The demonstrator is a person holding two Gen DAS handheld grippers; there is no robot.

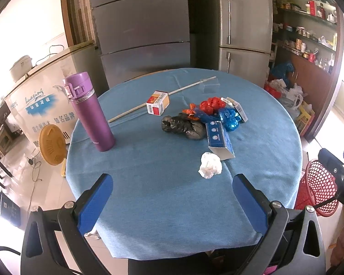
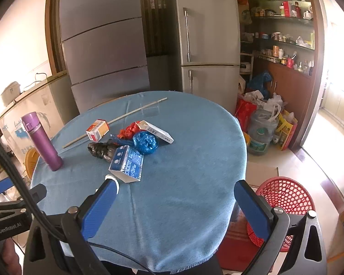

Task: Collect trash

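Note:
On the round blue-clothed table (image 1: 162,197) lies a heap of trash: a crumpled white tissue (image 1: 210,165), a blue carton (image 1: 219,140), a black bag wad (image 1: 183,127), blue foil (image 1: 229,117), red wrappers (image 1: 212,103) and an orange-white box (image 1: 158,103). The right wrist view shows the blue carton (image 2: 127,166), the blue foil (image 2: 146,142) and the black wad (image 2: 102,150). My left gripper (image 1: 173,190) hovers open at the table's near edge, empty. My right gripper (image 2: 174,193) is open too, empty, with the tissue (image 2: 113,180) partly hidden behind its left finger. A red mesh basket (image 2: 286,198) stands on the floor to the right.
A purple flask (image 1: 89,112) stands upright at the table's left. A thin wooden stick (image 1: 153,99) and a clear plastic piece (image 1: 209,86) lie further back. Fridges (image 2: 208,43) stand behind; bags and a water jug (image 2: 262,133) crowd the floor at right.

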